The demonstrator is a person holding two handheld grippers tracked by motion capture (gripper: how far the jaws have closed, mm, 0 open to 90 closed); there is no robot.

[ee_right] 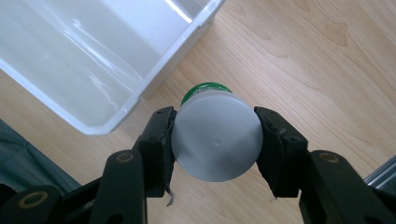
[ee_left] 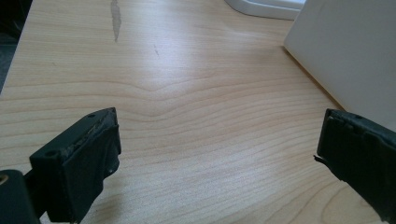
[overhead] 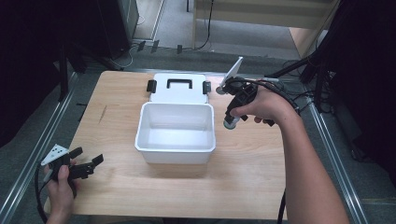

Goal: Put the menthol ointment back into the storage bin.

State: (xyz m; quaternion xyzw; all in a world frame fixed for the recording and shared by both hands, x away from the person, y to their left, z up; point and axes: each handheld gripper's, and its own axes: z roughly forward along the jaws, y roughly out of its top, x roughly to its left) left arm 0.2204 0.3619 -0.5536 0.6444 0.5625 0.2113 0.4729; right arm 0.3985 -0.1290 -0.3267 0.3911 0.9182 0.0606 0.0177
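Gripping a grey-capped bottle, the right tongs hover beside the white bin

Wooden table; grey floor beyond, cables.

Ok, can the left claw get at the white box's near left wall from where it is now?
Probably yes: the left claw is open, and bare table lies between it and the white box.

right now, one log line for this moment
left gripper: open, idle on table | right gripper: shut on bottle, beside bin | bin: open, empty
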